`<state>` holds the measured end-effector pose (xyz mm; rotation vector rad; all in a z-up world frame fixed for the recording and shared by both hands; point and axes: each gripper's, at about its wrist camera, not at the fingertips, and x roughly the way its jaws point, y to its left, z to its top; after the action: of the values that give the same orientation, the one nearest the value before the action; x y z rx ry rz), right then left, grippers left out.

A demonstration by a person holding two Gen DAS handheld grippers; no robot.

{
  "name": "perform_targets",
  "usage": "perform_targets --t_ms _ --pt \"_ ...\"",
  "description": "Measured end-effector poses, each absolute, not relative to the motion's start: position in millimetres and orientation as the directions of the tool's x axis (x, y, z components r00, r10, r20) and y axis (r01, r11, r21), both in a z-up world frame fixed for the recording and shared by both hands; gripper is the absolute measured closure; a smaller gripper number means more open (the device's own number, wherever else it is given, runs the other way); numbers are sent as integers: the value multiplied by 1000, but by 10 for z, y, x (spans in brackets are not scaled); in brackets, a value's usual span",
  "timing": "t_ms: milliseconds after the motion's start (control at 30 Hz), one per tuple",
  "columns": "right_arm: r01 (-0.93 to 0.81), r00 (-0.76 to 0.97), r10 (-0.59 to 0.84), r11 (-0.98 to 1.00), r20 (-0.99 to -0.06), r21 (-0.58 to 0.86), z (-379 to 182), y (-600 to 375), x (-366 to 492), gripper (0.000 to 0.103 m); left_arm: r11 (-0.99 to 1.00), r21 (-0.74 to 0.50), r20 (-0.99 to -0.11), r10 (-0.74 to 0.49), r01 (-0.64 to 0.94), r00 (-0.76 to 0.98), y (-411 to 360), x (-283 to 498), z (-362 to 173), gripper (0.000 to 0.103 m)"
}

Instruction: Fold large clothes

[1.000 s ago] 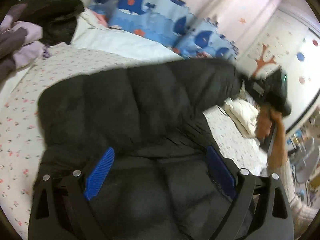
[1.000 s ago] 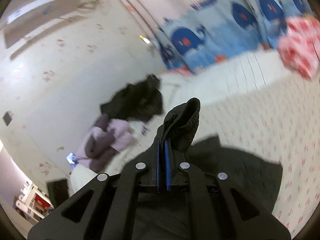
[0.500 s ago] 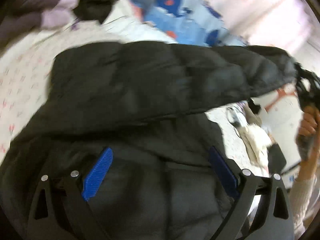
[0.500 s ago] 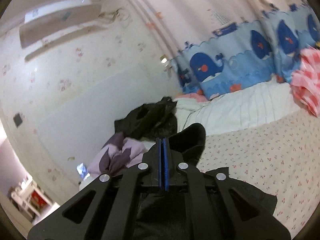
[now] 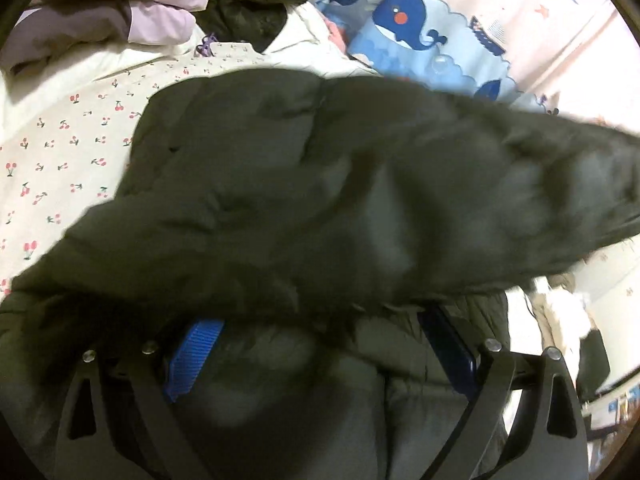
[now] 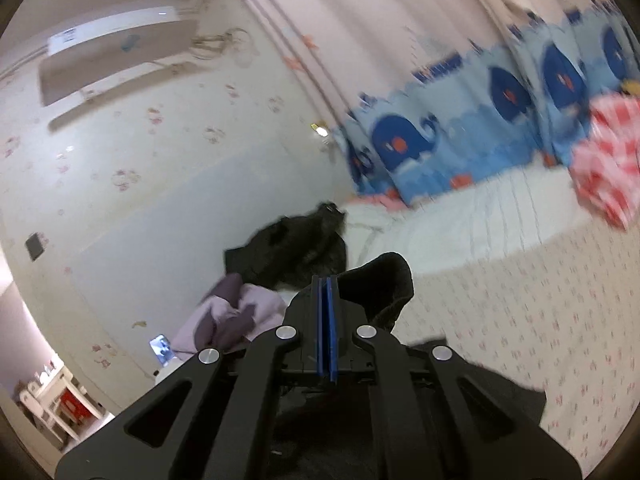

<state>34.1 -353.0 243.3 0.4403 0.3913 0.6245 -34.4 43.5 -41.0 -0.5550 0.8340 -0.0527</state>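
A black puffer jacket (image 5: 320, 200) lies on the cherry-print bedsheet (image 5: 60, 152) and fills the left wrist view. Its sleeve is lifted and stretched across the body toward the right. My left gripper (image 5: 320, 336) hovers close over the jacket with its jaws wide apart. One blue pad (image 5: 196, 356) shows, and the sleeve's lower edge hides the fingertips. In the right wrist view my right gripper (image 6: 326, 292) is shut on the sleeve cuff (image 6: 386, 280), which sticks up beside the pads. The jacket body (image 6: 500, 396) hangs dark below it.
A heap of purple and lilac clothes (image 5: 120, 8) and another black garment (image 5: 248, 4) lie at the head of the bed. A whale-print curtain (image 5: 420, 40) runs along the far side. A red checked cloth (image 6: 604, 168) sits at the right.
The right gripper has risen with the cuff and carried the sleeve across the jacket. The left gripper has sunk closer to the jacket and rolled; the sleeve edge now covers its fingertips.
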Motion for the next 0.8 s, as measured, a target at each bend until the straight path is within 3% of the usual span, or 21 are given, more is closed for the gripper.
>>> perform_targets --t_ms 100,133,167,233,300,467,567,667,800 --pt "-510 745 640 728 -188 458 2634 -3365 230 100 855 -473 -683 -205 -211 701 412 -230 -421 11" --pt "-509 749 635 735 -190 448 2657 -3340 205 100 859 -460 -688 -186 -224 701 442 -219 -426 19" --pt "-501 756 624 745 -196 440 2632 -3330 188 100 863 -444 -697 -165 -240 698 463 -198 -430 29" --pt "-478 761 611 756 -220 447 2544 -3352 217 100 876 -406 -732 -140 -261 666 502 -134 -475 87" --pt "-450 757 608 751 -239 484 2432 -3435 292 100 895 -362 -727 -95 -261 680 547 -204 -426 97" --pt "-410 772 594 737 -225 537 2304 -3657 393 100 933 -225 -607 91 -280 790 628 -586 -72 100" --pt "-411 787 589 725 -187 553 2287 -3704 375 100 921 -230 -620 111 -315 777 823 -584 -93 100" --pt "-401 792 584 720 -181 566 2285 -3746 396 100 901 -244 -698 94 -359 710 1085 -436 -289 100" --pt "-327 771 554 768 -314 552 1976 -3768 462 99 905 -266 -725 38 -331 688 1174 -597 -345 100"
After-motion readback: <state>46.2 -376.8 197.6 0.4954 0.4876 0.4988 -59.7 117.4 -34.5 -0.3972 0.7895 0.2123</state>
